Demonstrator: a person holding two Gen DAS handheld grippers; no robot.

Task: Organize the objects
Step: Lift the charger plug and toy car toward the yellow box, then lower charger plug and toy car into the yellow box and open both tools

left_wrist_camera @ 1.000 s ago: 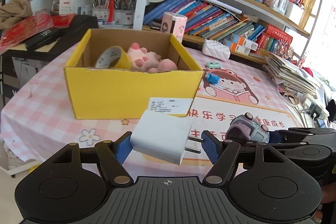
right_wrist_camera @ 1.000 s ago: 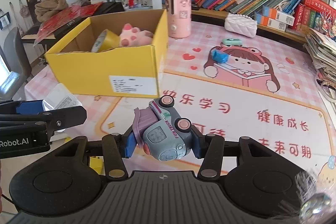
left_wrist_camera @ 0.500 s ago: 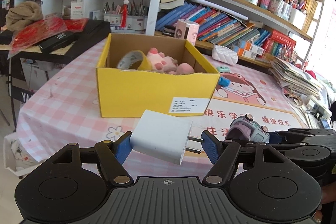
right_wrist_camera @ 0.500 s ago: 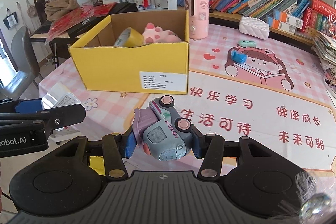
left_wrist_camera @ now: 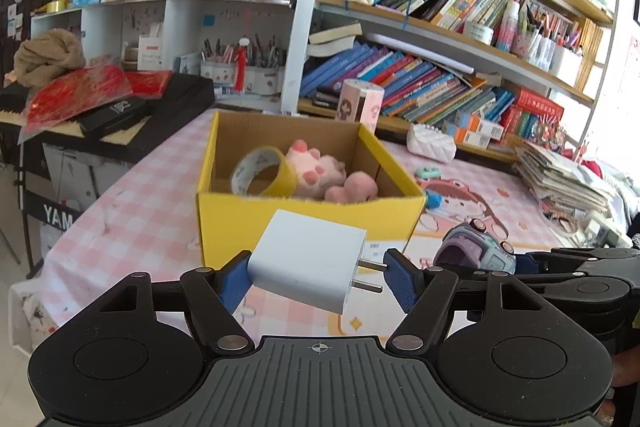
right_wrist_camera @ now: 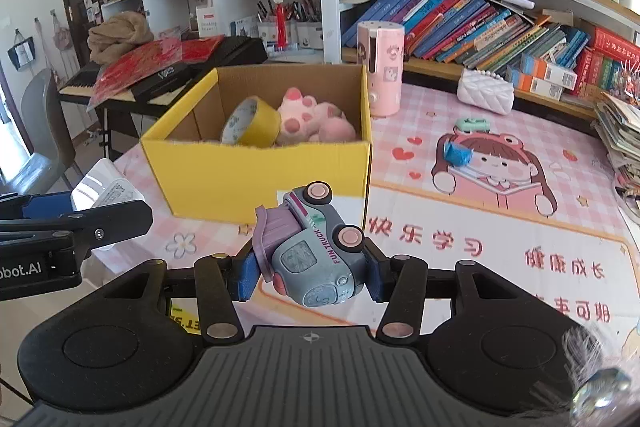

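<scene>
My left claw (left_wrist_camera: 316, 273) pinches white charger (left_wrist_camera: 306, 259), prongs against right pad. My right claw (right_wrist_camera: 310, 273) pinches toy truck (right_wrist_camera: 312, 251), tilted on side; far side hidden by pads. Both held above surface (right_wrist_camera: 480, 227), in front of yellow box (right_wrist_camera: 256, 183). Box front wall hides lower part of tape roll (right_wrist_camera: 250, 123) and pink plush (right_wrist_camera: 308, 119) inside. Box label partly blocked by truck. Surface: pink checked cloth, cartoon girl print. Bookshelves (left_wrist_camera: 460, 67) behind, crowded; keyboard (right_wrist_camera: 160, 75) on left.

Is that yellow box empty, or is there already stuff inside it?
Not empty. The yellow box is open at the top and holds a roll of yellow tape and a pink plush paw toy.
</scene>
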